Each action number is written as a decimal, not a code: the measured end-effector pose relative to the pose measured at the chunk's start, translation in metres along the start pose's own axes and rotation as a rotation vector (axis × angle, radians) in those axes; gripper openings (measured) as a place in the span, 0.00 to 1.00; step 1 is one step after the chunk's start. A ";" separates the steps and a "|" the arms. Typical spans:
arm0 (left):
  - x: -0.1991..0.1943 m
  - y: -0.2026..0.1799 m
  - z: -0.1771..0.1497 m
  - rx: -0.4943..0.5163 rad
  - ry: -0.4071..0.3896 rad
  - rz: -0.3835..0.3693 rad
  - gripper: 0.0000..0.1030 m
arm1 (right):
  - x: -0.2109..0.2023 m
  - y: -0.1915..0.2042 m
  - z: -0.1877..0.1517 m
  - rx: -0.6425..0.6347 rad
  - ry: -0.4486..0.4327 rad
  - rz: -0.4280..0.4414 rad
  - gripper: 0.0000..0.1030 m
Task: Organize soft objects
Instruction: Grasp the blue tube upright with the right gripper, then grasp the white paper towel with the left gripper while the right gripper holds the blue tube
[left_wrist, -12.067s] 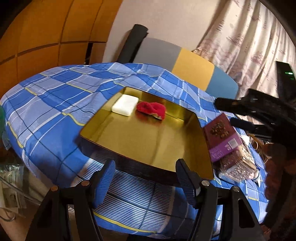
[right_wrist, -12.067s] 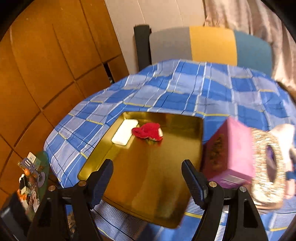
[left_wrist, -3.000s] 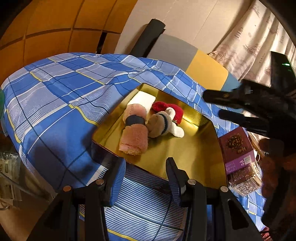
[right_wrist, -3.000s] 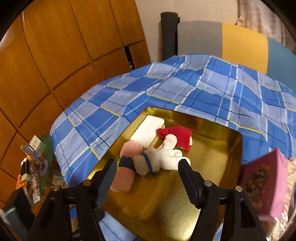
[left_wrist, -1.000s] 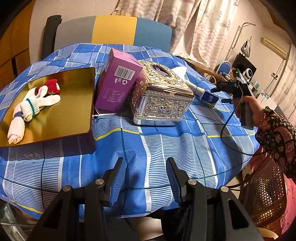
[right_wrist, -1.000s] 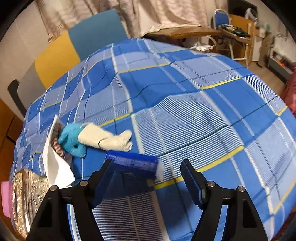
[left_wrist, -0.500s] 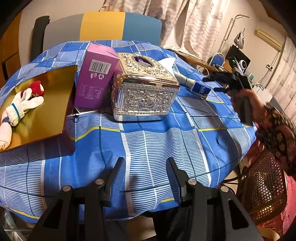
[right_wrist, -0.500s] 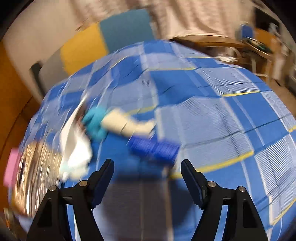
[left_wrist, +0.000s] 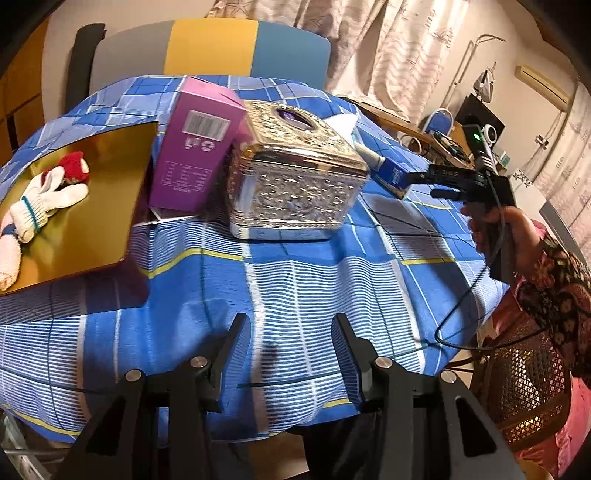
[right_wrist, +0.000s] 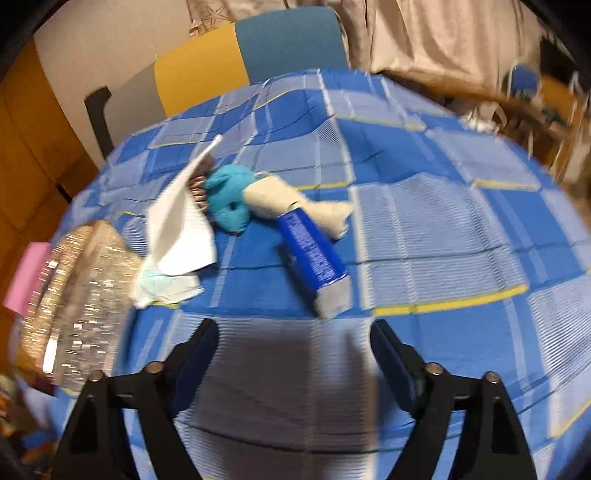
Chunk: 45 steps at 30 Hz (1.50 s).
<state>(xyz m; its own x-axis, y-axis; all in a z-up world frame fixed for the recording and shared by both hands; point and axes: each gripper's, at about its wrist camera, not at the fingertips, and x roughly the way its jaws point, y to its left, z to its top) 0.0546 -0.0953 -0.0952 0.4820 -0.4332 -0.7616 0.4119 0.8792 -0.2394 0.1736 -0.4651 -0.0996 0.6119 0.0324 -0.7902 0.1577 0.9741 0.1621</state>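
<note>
Approaching teal-and-cream sock (right_wrist: 258, 201) mid-tabletop, touching blue box (right_wrist: 314, 251); right gripper (right_wrist: 291, 354) fingers apart, empty. Left gripper (left_wrist: 291, 354) likewise apart, at near edge. Sock probably light, limp; pinch bunched teal cuff.

Grey-yellow-blue chair back (left_wrist: 207, 48) standing behind blue plaid-clothed worktop (left_wrist: 303, 280); patterned beige curtains (left_wrist: 399, 55) hanging right, orange wood panelling (right_wrist: 26, 155) left.
</note>
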 end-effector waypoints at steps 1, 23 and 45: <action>-0.001 -0.002 0.000 0.009 -0.002 0.000 0.45 | 0.002 -0.002 0.003 0.002 0.000 -0.027 0.84; -0.004 -0.042 0.056 0.080 -0.040 -0.057 0.45 | 0.018 -0.032 -0.009 0.169 0.111 0.134 0.27; 0.170 -0.127 0.250 0.202 0.179 0.164 0.63 | 0.008 -0.049 -0.044 0.238 0.133 0.265 0.26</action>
<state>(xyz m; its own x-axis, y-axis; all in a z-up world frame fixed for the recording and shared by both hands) 0.2779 -0.3304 -0.0434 0.4184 -0.2311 -0.8784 0.4939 0.8695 0.0065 0.1372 -0.5029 -0.1401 0.5520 0.3200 -0.7700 0.1931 0.8493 0.4914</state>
